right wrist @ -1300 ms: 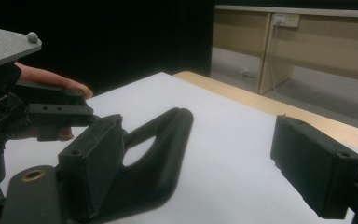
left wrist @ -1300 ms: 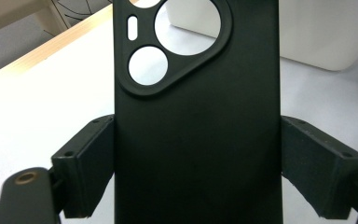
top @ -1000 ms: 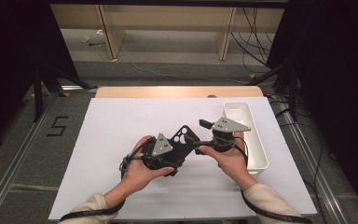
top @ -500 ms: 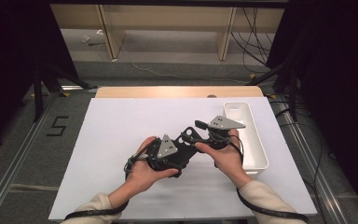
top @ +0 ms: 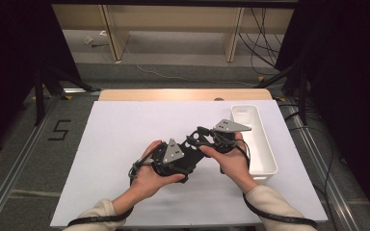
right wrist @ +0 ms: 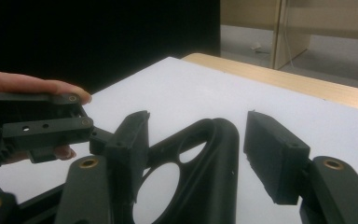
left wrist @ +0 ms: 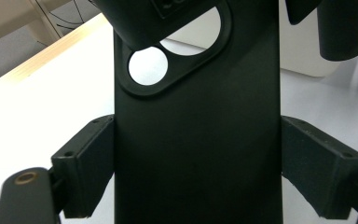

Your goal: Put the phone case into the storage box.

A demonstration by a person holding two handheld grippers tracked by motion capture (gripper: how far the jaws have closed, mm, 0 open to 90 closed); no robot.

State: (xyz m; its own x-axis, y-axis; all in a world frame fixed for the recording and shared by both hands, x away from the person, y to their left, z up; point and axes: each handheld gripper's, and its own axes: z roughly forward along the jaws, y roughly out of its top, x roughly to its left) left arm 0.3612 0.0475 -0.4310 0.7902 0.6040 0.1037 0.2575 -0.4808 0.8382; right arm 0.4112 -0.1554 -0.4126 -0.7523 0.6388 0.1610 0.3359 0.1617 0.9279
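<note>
A flat black bracket [left wrist: 196, 140] with round holes is clamped edge to edge between the jaws of my left gripper [left wrist: 198, 172], whose pads press its two sides. In the high view the left gripper [top: 183, 156] and the right gripper [top: 206, 138] meet nose to nose over the middle of the white table [top: 120, 134], with the bracket [top: 192, 143] between them. In the right gripper view my right gripper [right wrist: 205, 149] stands open, its pads apart on either side of the bracket's rounded end [right wrist: 214, 140], with gaps showing.
A long white bin [top: 260, 144] lies just right of the right hand, near the table's right edge. A wooden strip [top: 183, 95] runs along the table's far edge. Shelving legs and cables are on the floor beyond.
The two hands have drawn closer together. The right gripper has come left and slightly nearer, and the left gripper has shifted a little to the right with the bracket.
</note>
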